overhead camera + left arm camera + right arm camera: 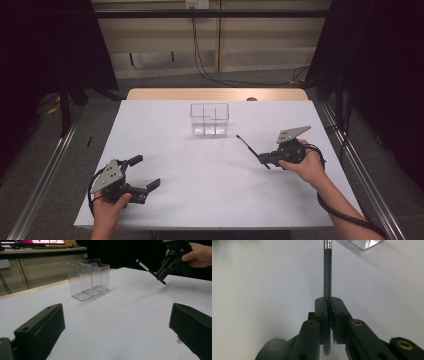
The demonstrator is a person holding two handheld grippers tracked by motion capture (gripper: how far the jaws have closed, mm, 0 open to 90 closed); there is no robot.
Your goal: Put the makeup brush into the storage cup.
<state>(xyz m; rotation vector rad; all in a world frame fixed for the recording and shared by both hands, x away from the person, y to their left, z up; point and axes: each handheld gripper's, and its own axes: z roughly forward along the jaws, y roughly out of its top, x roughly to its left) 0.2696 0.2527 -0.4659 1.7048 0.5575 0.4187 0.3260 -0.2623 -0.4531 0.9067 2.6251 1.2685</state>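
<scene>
The white surface [210, 180] spreads wide under the high view, with a strip of bare wood along its far edge. Near that far edge, about midway across, stands a clear box [209, 119], upright, with inner walls that part it into compartments; the left gripper view shows it [88, 278] to hold nothing visible.

The left tongs [145, 172] sit low at the near left corner, held in a hand, jaws spread wide with only bare surface between them. In their own view the two black jaws stand far apart at the bottom corners.

The right tongs [264, 160] hover at the right side, well apart from the box, held in the other hand. Their jaws are pressed together on a pen [248, 147], pinching it near its lower end. The pen [327, 272] is thin and dark with a silver band towards its far tip, and it slants up and away from the jaws towards the box, clear of the surface [149, 268].
</scene>
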